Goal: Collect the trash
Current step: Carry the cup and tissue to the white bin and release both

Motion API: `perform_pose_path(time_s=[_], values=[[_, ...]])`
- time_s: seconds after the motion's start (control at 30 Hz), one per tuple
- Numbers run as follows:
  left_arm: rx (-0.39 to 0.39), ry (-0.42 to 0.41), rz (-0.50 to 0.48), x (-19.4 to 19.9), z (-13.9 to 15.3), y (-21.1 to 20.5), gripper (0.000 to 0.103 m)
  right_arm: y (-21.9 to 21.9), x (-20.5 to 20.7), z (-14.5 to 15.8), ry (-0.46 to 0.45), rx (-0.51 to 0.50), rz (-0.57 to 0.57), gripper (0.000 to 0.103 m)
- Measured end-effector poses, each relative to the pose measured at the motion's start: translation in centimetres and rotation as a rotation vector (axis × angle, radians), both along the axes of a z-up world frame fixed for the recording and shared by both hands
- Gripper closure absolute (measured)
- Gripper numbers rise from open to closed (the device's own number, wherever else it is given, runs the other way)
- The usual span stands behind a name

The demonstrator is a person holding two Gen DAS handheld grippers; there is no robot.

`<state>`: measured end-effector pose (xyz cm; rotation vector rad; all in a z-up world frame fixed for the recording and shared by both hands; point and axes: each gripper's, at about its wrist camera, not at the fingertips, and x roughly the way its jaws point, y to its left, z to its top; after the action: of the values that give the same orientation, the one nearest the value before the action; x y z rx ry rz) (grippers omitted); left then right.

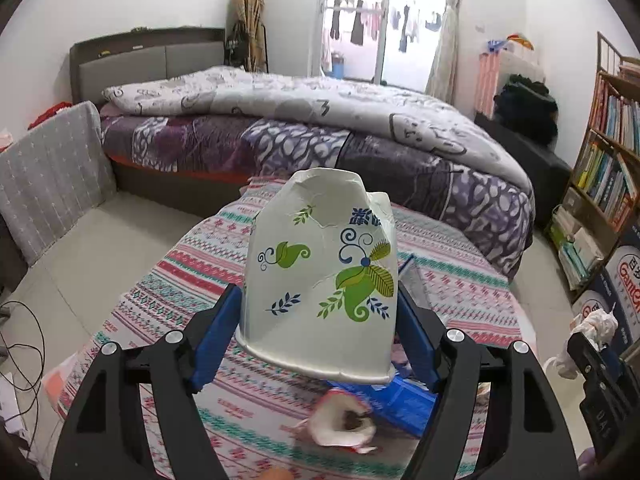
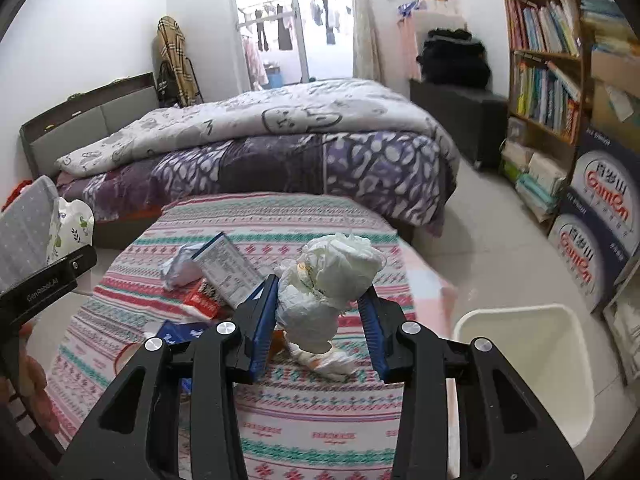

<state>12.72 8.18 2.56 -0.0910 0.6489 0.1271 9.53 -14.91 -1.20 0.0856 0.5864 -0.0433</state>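
My left gripper (image 1: pixel 318 312) is shut on a crumpled white paper cup (image 1: pixel 324 272) with green leaf print, held mouth-down above the patterned tablecloth (image 1: pixel 192 280). My right gripper (image 2: pixel 320 312) is shut on a wad of white tissue (image 2: pixel 332 276) lifted over the same cloth; that wad (image 1: pixel 592 328) also shows at the right edge of the left wrist view. On the table lie a blue carton (image 2: pixel 228 268), a red wrapper (image 2: pixel 202 300), a crumpled paper ball (image 2: pixel 180 268), blue packaging (image 1: pixel 404 396) and a red-white wrapper (image 1: pixel 344 420). A white waste bin (image 2: pixel 532 364) stands on the floor to the right of the table.
A bed (image 2: pixel 280 152) with a purple patterned quilt fills the room beyond the table. A bookshelf (image 2: pixel 548 60) and stacked cartons (image 2: pixel 592 216) line the right wall. Cables (image 1: pixel 20 352) lie on the floor at the left, beside a grey cushion (image 1: pixel 52 172).
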Motion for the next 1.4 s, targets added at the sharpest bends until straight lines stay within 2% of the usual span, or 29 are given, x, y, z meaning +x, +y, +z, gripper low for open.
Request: perform_pose_path(time_s=[0.23, 0.43, 0.87, 0.97, 1.03, 1.13, 1.23, 1.4], values=[[0.021, -0.044, -0.04, -0.2, 0.6, -3.8, 0.03, -2.4, -0.6, 0.3, -0.019, -0.004, -0.054, 0.065], [0.017, -0.034, -0.089, 0.2, 0.4, -7.0, 0.03, -5.4, -0.8, 0.2, -0.004, 0.015, -0.124, 0.065], [0.022, 0.021, -0.301, -0.2, -1.1, -15.7, 0.029, -14.4, -2.4, -0.3, 0.07, 0.093, -0.364, 0.062], [0.021, 0.038, -0.357, -0.5, -1.5, -17.9, 0.029, -16.4, -3.3, 0.1, 0.061, 0.109, -0.417, 0.055], [0.018, 0.052, -0.393, -0.7, -1.9, -19.2, 0.029, -17.4, -3.9, 0.4, 0.046, 0.116, -0.447, 0.041], [0.02, 0.076, -0.447, -1.1, -2.5, -21.3, 0.029, -18.8, -4.9, 0.9, 0.02, 0.127, -0.493, 0.03], [0.03, 0.094, -0.495, -1.7, -3.3, -23.3, 0.029, -20.1, -5.7, 1.3, 0.001, 0.143, -0.531, 0.023], [0.051, 0.118, -0.576, -2.7, -4.4, -26.6, 0.028, -22.2, -6.8, 1.6, -0.013, 0.193, -0.568, 0.019]])
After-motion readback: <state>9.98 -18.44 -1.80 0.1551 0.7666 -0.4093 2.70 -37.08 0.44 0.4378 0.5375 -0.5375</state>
